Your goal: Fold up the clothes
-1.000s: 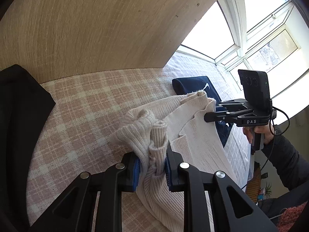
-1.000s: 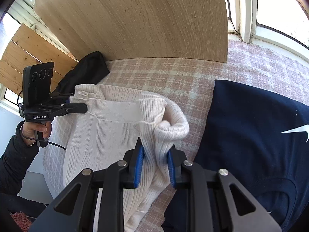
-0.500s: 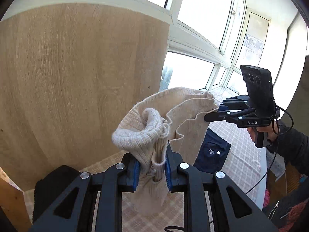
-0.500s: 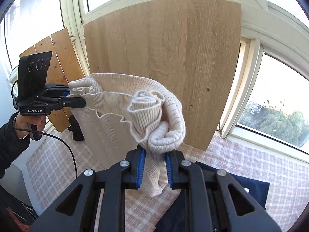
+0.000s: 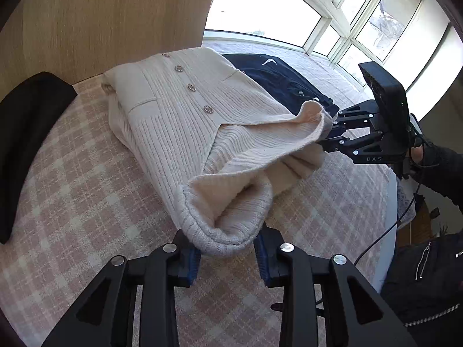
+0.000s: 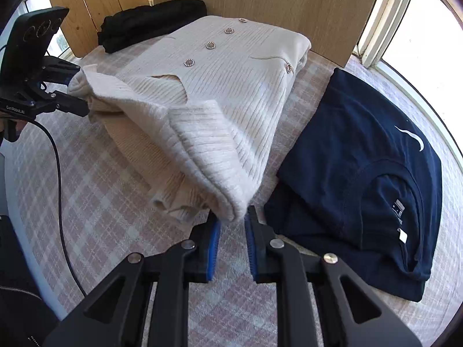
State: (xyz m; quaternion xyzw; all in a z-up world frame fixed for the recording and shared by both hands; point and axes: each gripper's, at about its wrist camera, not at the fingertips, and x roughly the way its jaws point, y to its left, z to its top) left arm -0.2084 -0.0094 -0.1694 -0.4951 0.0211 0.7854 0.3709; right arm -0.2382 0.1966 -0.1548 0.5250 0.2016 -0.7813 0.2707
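Newbie: Claws up close, what are they doing? Start with the left one.

Regular: So the left claw point(image 5: 227, 241) has just been opening. Its blue pads stand well apart now, and the rolled hem of the cream cardigan point(image 5: 179, 121) sits loose between them, bulging over the tips. I wouldn't call that a pinch.

Newbie: And the other?

Regular: The right claw point(image 6: 232, 220) is much narrower, and the jaws have eased in a touch. It's nipping the folded corner of the cardigan right at the pad tips. From the left camera you can see that corner pulled out toward it, with a dark sleeve point(image 5: 442, 170) behind the handle.

Newbie: Where's the cardigan itself lying?

Regular: On the pink checked cover point(image 5: 72, 188), button side up, with the buttons running away from the cameras. The near end is lifted and folded a bit, and the far end lies flat. A layer of the same knit shows underneath.

Newbie: Anything around it?

Regular: A folded navy T-shirt point(image 6: 361, 159) lies just beside it on the right claw's side. I can't tell whether they touch. Further back on the other side there's a black garment point(image 6: 150, 20) against the wooden board point(image 5: 101, 14), and bright windows point(image 5: 260, 8) are behind everything.
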